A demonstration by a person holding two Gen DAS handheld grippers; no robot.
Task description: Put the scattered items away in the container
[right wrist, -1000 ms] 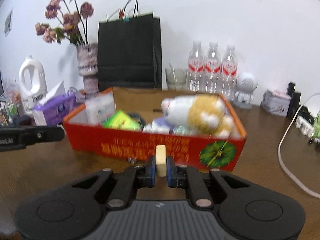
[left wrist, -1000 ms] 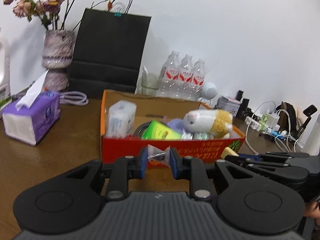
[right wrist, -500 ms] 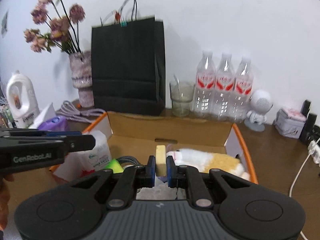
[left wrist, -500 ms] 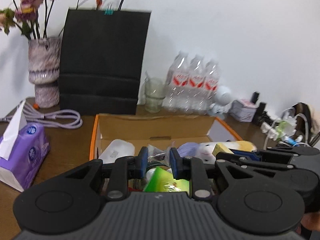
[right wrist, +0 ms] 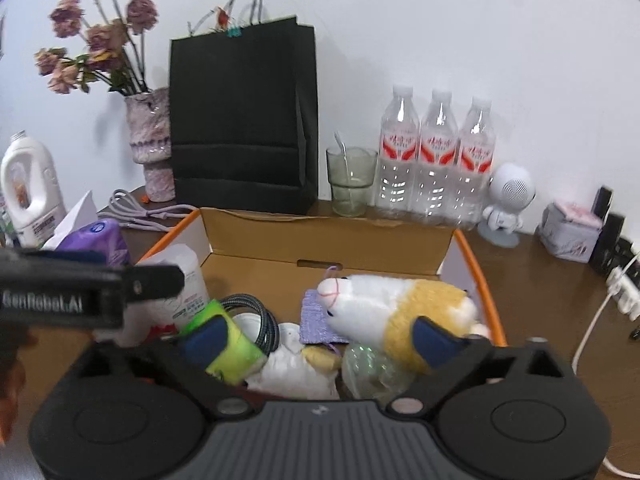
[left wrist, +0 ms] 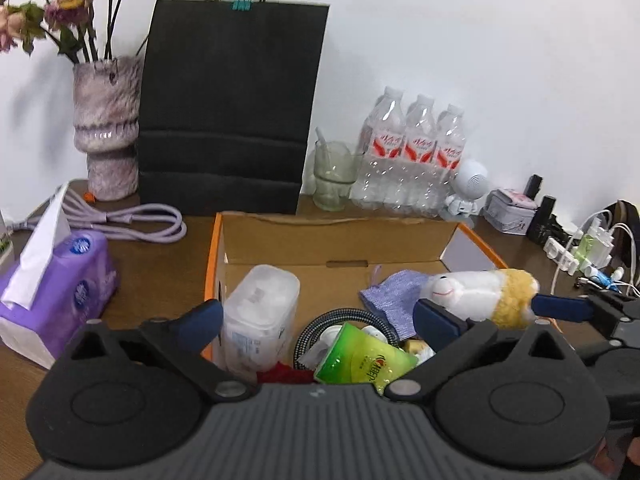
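Observation:
The orange cardboard box (left wrist: 336,240) (right wrist: 320,236) holds a white and yellow plush toy (left wrist: 476,292) (right wrist: 400,312), a white plastic container (left wrist: 260,304), a green packet (left wrist: 360,360) (right wrist: 228,344), a purple cloth (left wrist: 396,292), a coiled cable and small wrapped bits. My left gripper (left wrist: 316,320) is open and empty above the box's near side. My right gripper (right wrist: 320,336) is open and empty above the box. A small yellowish piece (right wrist: 320,358) lies among the items below it.
A purple tissue pack (left wrist: 56,292) lies left of the box. Behind stand a black paper bag (left wrist: 232,112), a vase with dried flowers (left wrist: 106,128), a glass (left wrist: 332,176), three water bottles (left wrist: 412,160), a white robot figure (right wrist: 508,200). Cables and chargers lie at right (left wrist: 580,248).
Both grippers moved over the box and opened. The clear wrapper left the left gripper and the yellowish piece left the right gripper; both now lie in the box.

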